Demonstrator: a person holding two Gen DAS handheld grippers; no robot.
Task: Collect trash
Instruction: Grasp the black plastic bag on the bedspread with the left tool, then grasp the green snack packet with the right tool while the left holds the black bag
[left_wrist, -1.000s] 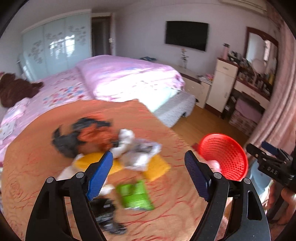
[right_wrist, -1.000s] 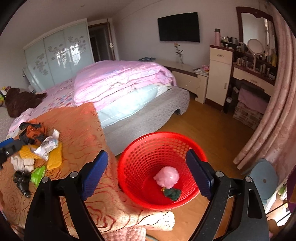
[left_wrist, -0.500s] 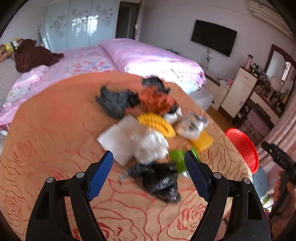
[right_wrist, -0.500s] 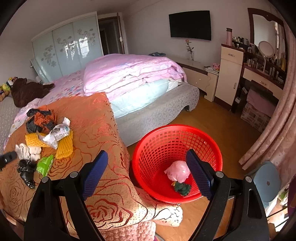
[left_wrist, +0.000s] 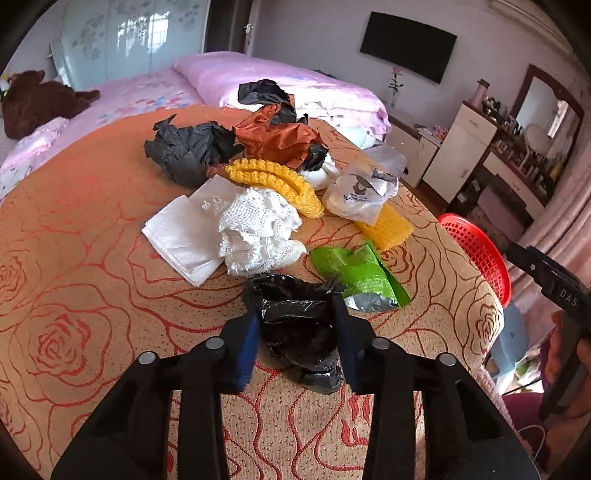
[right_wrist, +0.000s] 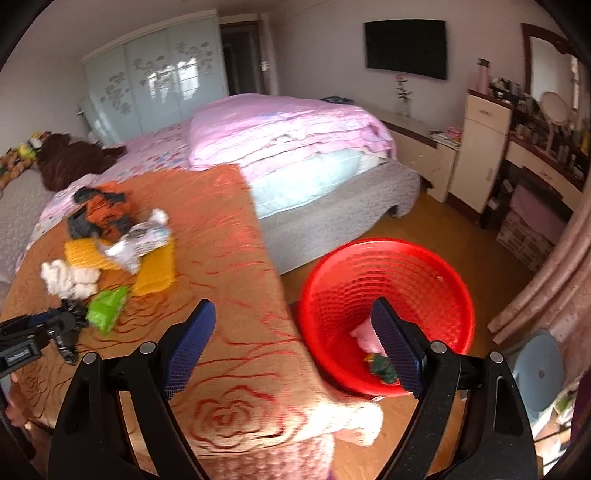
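On the table (left_wrist: 74, 258) lay a heap of trash: three black bags (left_wrist: 299, 328), one orange bag (left_wrist: 280, 138), two yellow foam nets (left_wrist: 275, 181), one white net (left_wrist: 258, 229), one white sheet (left_wrist: 181, 236), one green wrapper (left_wrist: 358, 273) and one clear wrapper (left_wrist: 362, 194). One red basket (right_wrist: 424, 273) held two items: one pink (right_wrist: 364, 334), one green (right_wrist: 380, 365).

1. The left gripper (left_wrist: 297, 338) is low over the table, its two blue-padded fingers (left_wrist: 246, 345) drawn in close and pressing either side of a crumpled black plastic bag (left_wrist: 299, 328) (the bag bulges between them).
2. The right gripper (right_wrist: 295, 347) hangs in the air with its fingers (right_wrist: 190, 343) spread wide, holding nothing.
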